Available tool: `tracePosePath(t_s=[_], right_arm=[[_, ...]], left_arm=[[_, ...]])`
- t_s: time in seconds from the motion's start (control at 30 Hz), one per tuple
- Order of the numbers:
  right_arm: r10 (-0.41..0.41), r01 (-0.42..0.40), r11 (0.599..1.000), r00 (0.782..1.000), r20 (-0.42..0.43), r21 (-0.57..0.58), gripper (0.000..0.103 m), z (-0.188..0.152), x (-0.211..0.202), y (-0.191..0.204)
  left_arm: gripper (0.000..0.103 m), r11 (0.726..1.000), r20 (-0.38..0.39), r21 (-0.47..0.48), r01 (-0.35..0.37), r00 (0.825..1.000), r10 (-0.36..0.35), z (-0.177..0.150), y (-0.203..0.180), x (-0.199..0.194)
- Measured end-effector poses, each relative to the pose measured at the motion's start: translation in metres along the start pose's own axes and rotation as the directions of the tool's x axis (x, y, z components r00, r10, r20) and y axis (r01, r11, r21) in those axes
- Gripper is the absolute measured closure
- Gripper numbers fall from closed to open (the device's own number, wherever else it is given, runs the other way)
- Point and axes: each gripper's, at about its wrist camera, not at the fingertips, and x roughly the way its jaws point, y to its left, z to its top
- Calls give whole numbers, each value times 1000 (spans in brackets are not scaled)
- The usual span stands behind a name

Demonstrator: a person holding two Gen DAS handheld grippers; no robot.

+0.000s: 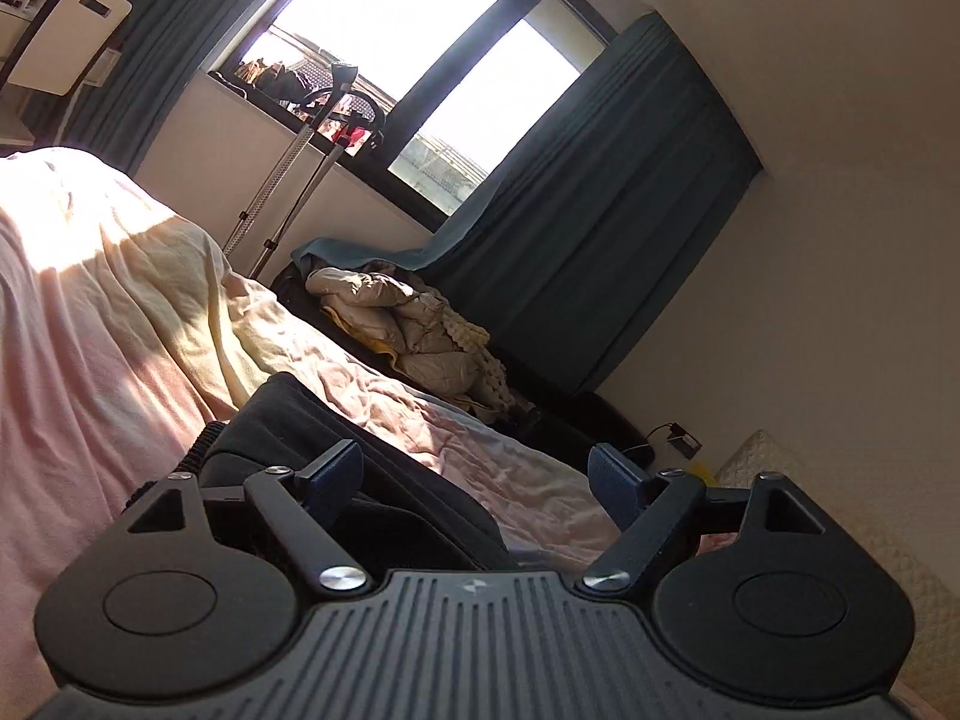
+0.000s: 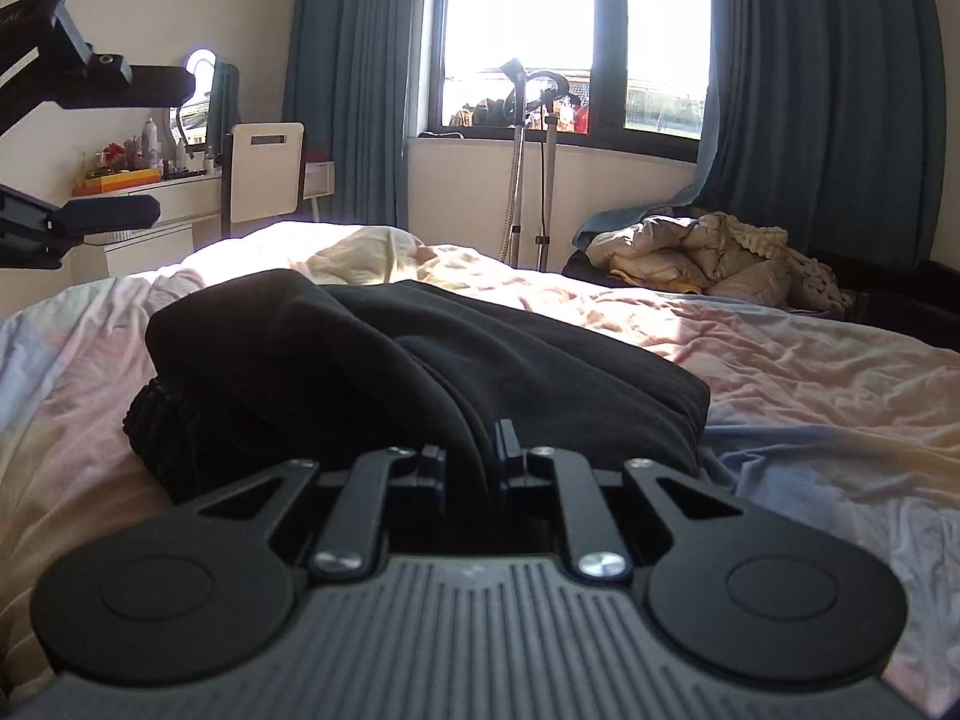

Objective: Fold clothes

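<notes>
Pinching a fold of the black garment (image 2: 420, 360), the right gripper (image 2: 471, 450) has its jaws nearly together with dark cloth caught between the pads. Garment lies bunched on the bed (image 2: 810, 372), filling the middle of the right wrist view; a ribbed hem edge sits at about 9 o'clock of the pile.

Left gripper (image 1: 477, 477) has its jaws wide apart, nothing between the pads. Its left finger (image 1: 336, 471) hangs over the garment (image 1: 336, 438), which sits at 6–7 o'clock in that view; contact can't be told. Right finger (image 1: 612, 483) is over bare sheet (image 1: 510, 468). The left wrist view is rolled, so the bed slopes down to the right. In the right wrist view the left gripper (image 2: 138, 147) shows at 9–10 o'clock, fingers spread, well apart from the garment.

Background:
- window (image 2: 516, 30) at 12 o'clock, teal curtains (image 2: 828, 90) both sides
- steamer stand (image 2: 531, 168) under it
- pile of quilted bedding (image 2: 708, 258) at 2–3 o'clock, off the bed
- chair (image 2: 264, 174) and a cluttered desk (image 2: 174, 192) at 10 o'clock
</notes>
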Motion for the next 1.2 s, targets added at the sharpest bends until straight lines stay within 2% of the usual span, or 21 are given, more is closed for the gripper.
tracePosePath(t_s=[0.03,0.1,0.23,0.37,0.43,0.5,0.53,0.6,0.63,0.7,0.8,0.87,0.93,1.0,1.07,1.2], right_arm=[[-7,8,1000,1000,14,-21,90,1,-7,2],[-21,22,999,999,28,-39,90,2,-13,4],[-34,35,999,999,39,-40,91,3,-12,3],[-23,23,1000,999,41,-20,90,1,-9,1],[-19,19,1000,999,31,-20,87,-1,-6,0],[-20,20,999,1000,17,-30,83,-4,-3,0],[-26,27,999,1000,9,-37,77,-5,-1,1],[-42,42,998,999,-7,-50,66,-8,3,2],[-40,39,999,999,-19,-27,59,-9,5,-1],[-28,30,999,999,-43,36,57,-12,10,-8],[-24,28,998,998,-64,60,56,-14,16,-10],[-24,28,998,997,-76,52,54,-16,19,-7],[-21,25,999,996,-86,45,54,-18,22,-5],[-19,24,998,996,-88,52,54,-19,23,-5],[-8,15,996,996,-86,91,59,-17,21,-9],[33,-24,990,997,-63,140,60,-10,13,-14]], left_arm=[[18,998,-50,-40,54,997,-56,-5,2,7],[18,990,-106,-109,87,989,-99,-17,9,24],[18,977,-192,-208,40,978,-81,-29,31,59],[20,947,-111,-320,8,993,-46,-25,61,74],[24,936,-61,-351,-41,998,21,-21,75,77],[36,919,-18,-384,-86,996,86,-17,89,78],[39,909,-5,-406,-99,994,106,-16,95,77],[53,886,17,-448,-122,989,144,-15,107,77],[58,877,23,-462,-131,987,159,-15,112,77],[70,864,24,-479,-154,982,188,-14,119,80],[73,862,-23,-444,-245,965,262,-7,118,88],[73,861,-33,-432,-269,958,283,-4,119,95],[78,867,-30,-417,-274,957,288,-2,116,94],[94,875,-18,-395,-280,954,298,1,106,85],[95,878,2,-395,-270,956,294,4,98,74],[96,886,47,-413,-212,966,253,16,87,51]])
